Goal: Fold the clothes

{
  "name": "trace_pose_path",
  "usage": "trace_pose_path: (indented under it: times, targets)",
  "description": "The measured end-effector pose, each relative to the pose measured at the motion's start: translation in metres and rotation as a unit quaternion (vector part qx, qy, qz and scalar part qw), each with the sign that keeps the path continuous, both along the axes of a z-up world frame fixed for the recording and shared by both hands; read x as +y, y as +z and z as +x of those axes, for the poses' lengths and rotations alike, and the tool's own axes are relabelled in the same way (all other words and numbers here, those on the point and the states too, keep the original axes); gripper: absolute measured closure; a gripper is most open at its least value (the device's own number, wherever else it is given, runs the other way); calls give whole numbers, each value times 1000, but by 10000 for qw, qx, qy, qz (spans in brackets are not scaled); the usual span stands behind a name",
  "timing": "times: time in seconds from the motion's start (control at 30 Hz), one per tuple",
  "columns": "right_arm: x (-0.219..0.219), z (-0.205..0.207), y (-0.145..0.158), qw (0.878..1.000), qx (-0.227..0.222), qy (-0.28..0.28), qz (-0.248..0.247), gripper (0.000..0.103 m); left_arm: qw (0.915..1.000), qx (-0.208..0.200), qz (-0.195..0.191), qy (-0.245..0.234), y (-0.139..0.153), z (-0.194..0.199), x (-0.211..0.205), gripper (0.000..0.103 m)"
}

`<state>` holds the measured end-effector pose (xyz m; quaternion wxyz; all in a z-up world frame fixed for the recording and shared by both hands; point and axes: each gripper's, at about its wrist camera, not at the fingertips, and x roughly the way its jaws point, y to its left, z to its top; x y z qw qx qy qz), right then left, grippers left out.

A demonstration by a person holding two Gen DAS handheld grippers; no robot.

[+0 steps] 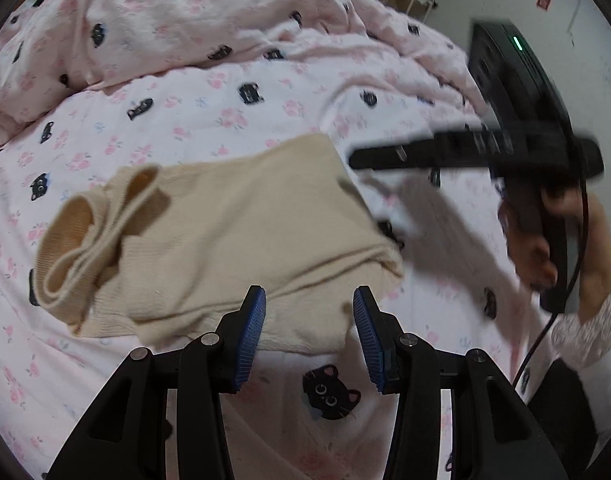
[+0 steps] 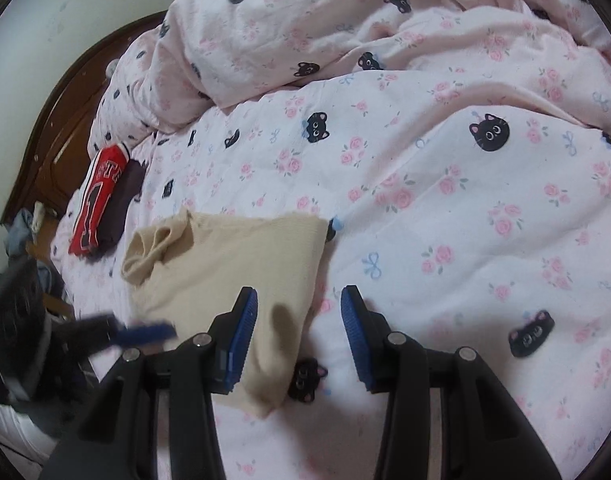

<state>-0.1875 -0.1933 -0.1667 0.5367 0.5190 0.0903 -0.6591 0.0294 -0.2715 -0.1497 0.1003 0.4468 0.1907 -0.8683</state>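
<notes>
On the pink cat-print bedsheet [image 2: 425,208] the beige knit top [image 1: 233,232] lies folded into a compact rectangle beside a red jersey [image 2: 97,196], so folding looks complete or paused, with left gripper [image 1: 309,316] and right gripper [image 2: 299,312] both agape, holding nothing

Right claw [image 1: 457,152] motion-blurred in left view; left claw [image 2: 145,330] blurred, edge-cropped in right view.
</notes>
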Motion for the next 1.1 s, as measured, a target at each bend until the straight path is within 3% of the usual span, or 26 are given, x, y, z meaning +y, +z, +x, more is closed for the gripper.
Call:
trace_pose_path:
  times: [0.17,0.3,0.53,0.63,0.73,0.9,1.0,1.1]
  targets:
    - [-27,-13,-15,9997,-157,-32,209,57,9996,-229,-123,-100,-13,-5,9,62]
    - [-40,-15,-28,9991,-194,-16,387,57,9999,42,143,17,-1,3,-1,62]
    - [-40,-11,-26,9992,-154,3,380,57,9895,734,383,1184,24,42,-76,62]
    - [-40,-8,-19,9993,-5,-34,362,57,9814,794,841,1532,16,48,-109,62]
    - [-39,-5,-12,9993,144,-70,343,57,9769,964,1080,1570,17,58,-119,62]
    - [-47,15,14,9992,356,132,115,57,9850,950,508,1351,34,69,-111,62]
    - [-69,35,17,9991,156,389,118,57,9850,735,648,1424,25,74,-119,62]
    - [-91,54,20,9978,-44,646,120,57,9870,515,476,1446,19,74,-123,62]
